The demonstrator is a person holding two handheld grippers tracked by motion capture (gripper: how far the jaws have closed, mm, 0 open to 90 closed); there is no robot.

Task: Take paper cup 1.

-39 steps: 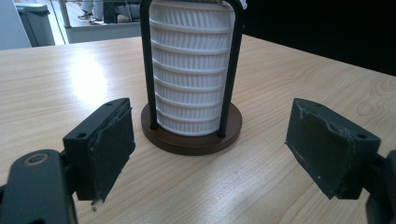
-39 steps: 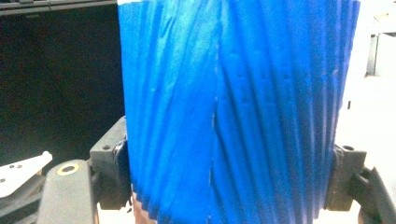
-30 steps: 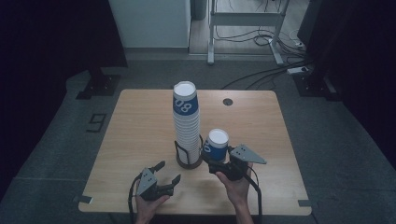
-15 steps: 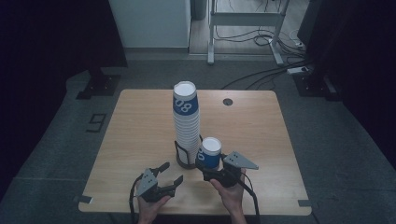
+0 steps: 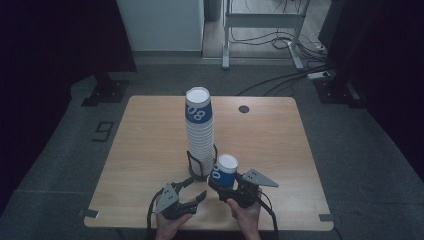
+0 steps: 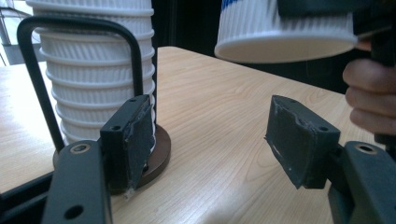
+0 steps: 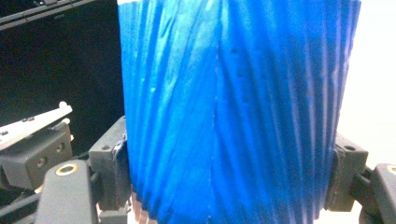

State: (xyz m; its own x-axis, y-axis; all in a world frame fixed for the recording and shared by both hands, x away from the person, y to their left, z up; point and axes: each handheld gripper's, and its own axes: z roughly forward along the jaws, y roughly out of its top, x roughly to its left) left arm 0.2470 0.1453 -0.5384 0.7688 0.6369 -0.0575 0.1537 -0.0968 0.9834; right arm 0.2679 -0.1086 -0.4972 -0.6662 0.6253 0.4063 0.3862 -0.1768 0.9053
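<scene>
We hold our left hand-held gripper (image 5: pixel 192 190) low over the counter's near edge, its jaws apart with nothing between them, though they have just been closing. Our right hand-held gripper (image 5: pixel 223 184), just beside it, has both pads pressed on a cup (image 5: pixel 225 171).

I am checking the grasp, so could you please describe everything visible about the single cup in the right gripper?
The single cup is ribbed paper, blue with white print and a white base. It is upside down, a little tilted, and clear of the table, just right of the cup stack. The right gripper clamps its sides.
</scene>
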